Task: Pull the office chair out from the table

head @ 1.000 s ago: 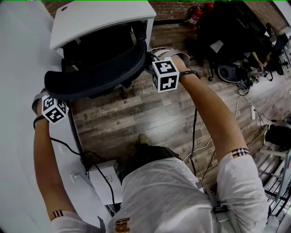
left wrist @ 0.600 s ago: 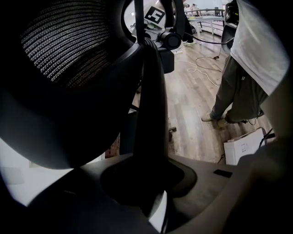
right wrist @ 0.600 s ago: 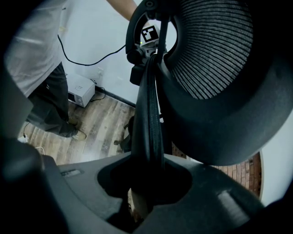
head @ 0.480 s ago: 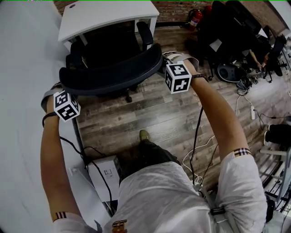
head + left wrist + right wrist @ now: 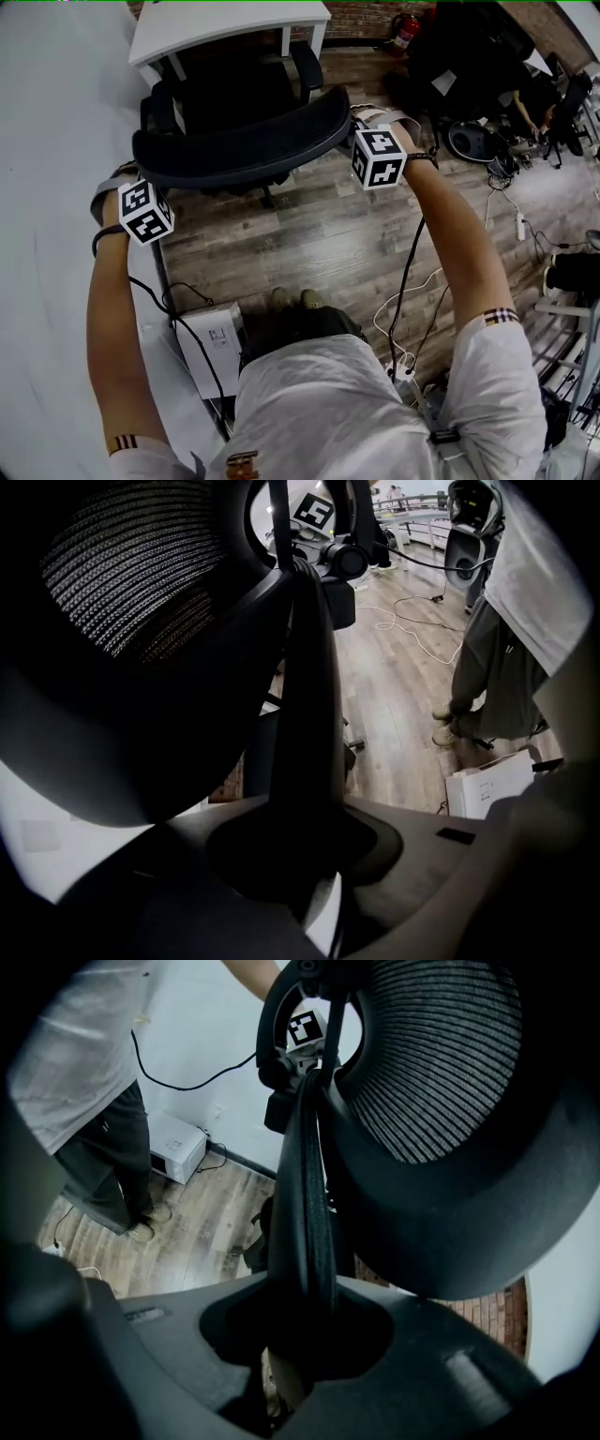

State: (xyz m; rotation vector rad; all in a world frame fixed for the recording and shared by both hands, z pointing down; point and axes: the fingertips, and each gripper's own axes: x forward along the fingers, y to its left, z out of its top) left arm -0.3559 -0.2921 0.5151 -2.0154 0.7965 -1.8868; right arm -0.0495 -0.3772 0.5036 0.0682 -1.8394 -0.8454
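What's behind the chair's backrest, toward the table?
The seat and both armrests show past the backrest, with the table beyond. The backrest covers most of the base; one leg pokes out.

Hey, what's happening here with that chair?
A person holds a two-jaw tool in each hand. The left tool and right tool each grip one side edge of the backrest of the black office chair. Over the last second the chair has rolled back from under the white table and now stands mostly clear of it.
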